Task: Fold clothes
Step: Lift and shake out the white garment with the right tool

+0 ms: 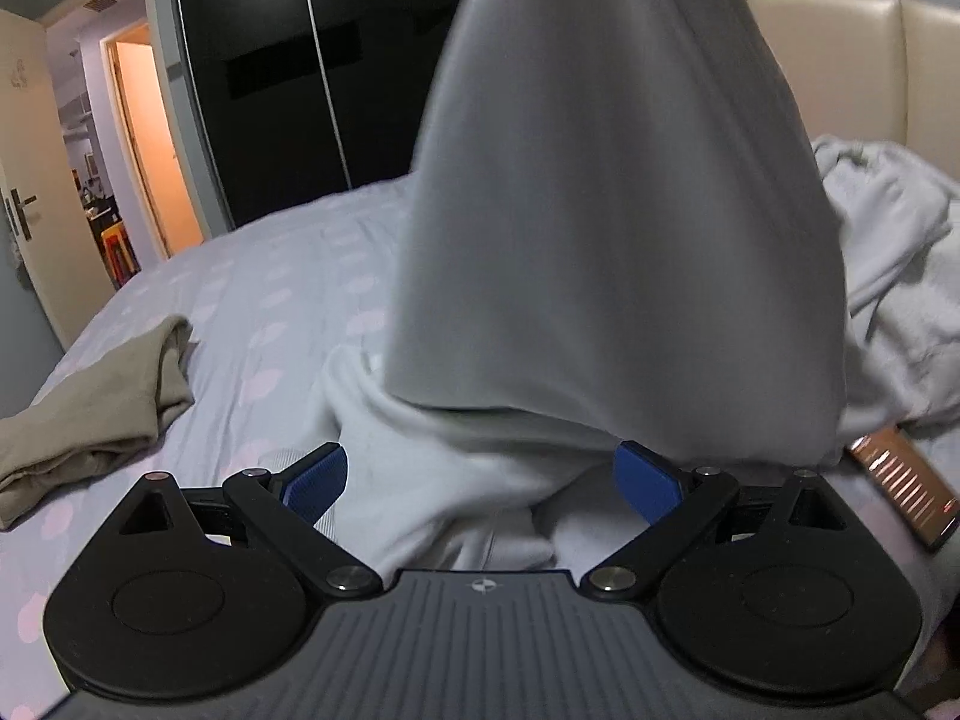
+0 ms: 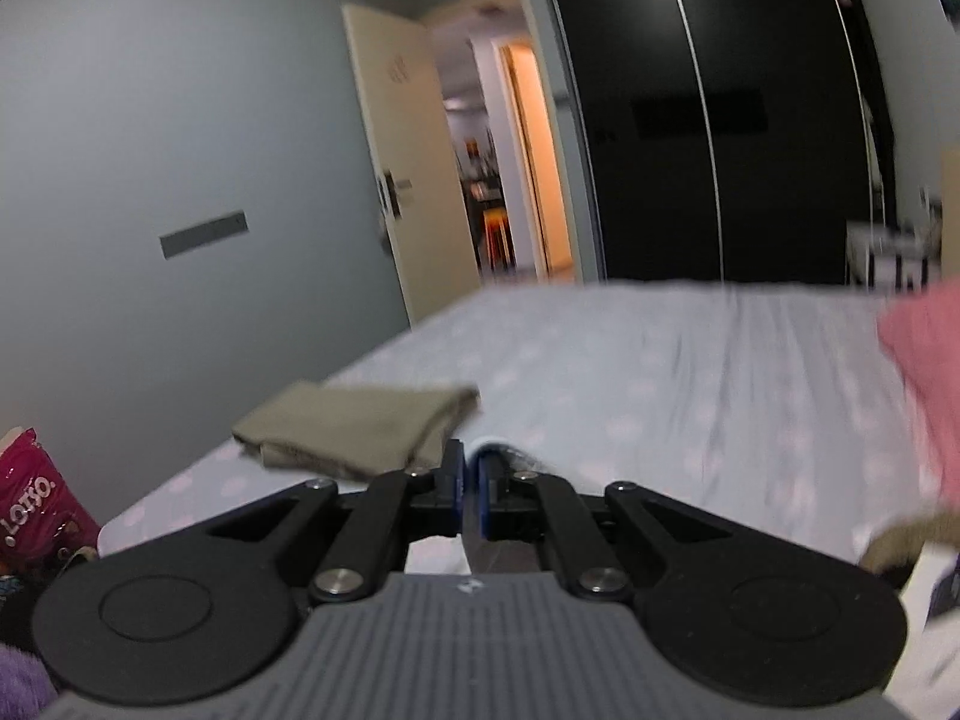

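A pale grey garment [image 1: 600,210] hangs from above in the left wrist view. Its lower part lies bunched on the bed between the wide-apart blue pads [image 1: 318,480] of my left gripper [image 1: 483,480], which is open and does not press on it. My right gripper [image 2: 471,474] is raised above the bed with its jaws shut. A thin pale edge of the garment [image 2: 487,449] is pinched between its pads, and more pale cloth [image 2: 438,555] shows under the jaws. The view there is blurred.
A folded khaki garment [image 1: 90,414] [image 2: 360,426] lies on the lilac dotted bedsheet [image 1: 258,300] [image 2: 660,372]. A grey heap of clothes [image 1: 888,276] and a phone [image 1: 900,486] lie at the right. Pink cloth [image 2: 924,372], a red bag [image 2: 36,504], a dark wardrobe [image 2: 720,120].
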